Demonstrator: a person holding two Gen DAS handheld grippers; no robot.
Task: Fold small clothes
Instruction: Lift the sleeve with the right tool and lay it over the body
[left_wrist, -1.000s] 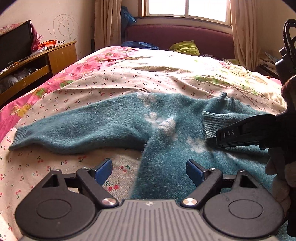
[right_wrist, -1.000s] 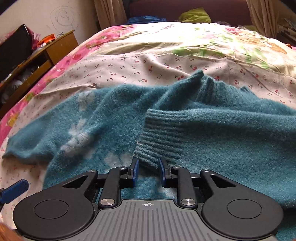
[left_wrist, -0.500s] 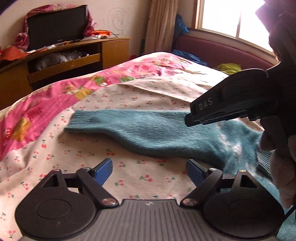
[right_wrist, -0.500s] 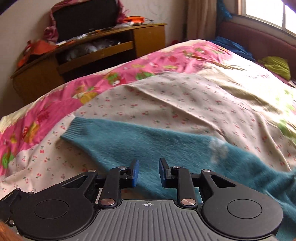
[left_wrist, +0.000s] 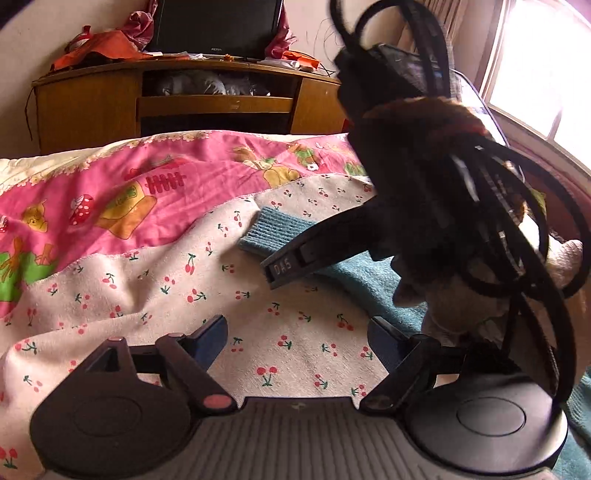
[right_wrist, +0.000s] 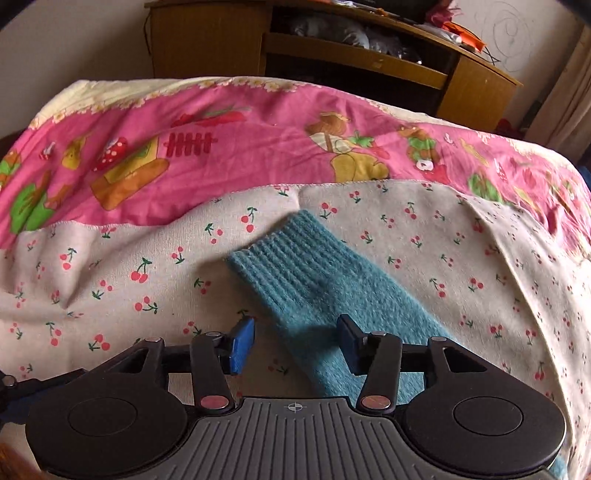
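A teal knitted sweater (left_wrist: 369, 280) lies on the bed with one sleeve stretched out to the left. The sleeve's ribbed cuff (right_wrist: 291, 258) rests flat on the cherry-print sheet (right_wrist: 110, 280). My right gripper (right_wrist: 295, 330) hovers over that sleeve just behind the cuff. Its jaws are opening, the sleeve lies under the gap, and the pads do not press on it. In the left wrist view the cuff (left_wrist: 269, 232) shows past one of the right gripper's fingers (left_wrist: 291, 264). My left gripper (left_wrist: 295, 332) stands wide over bare sheet, its jaws closing slightly with nothing between them.
A pink cartoon quilt (right_wrist: 258, 140) covers the bed beyond the sheet. Past the bed's edge stands a wooden cabinet (left_wrist: 92, 103) with a dark television (left_wrist: 218, 26) on it. Black cables (left_wrist: 517, 221) and a hand (left_wrist: 461, 306) fill the right of the left wrist view.
Both grippers swung left from the sweater's body to the outstretched sleeve. The right gripper let go of the folded-over cuff, travelled to the other cuff, and its jaws widened.
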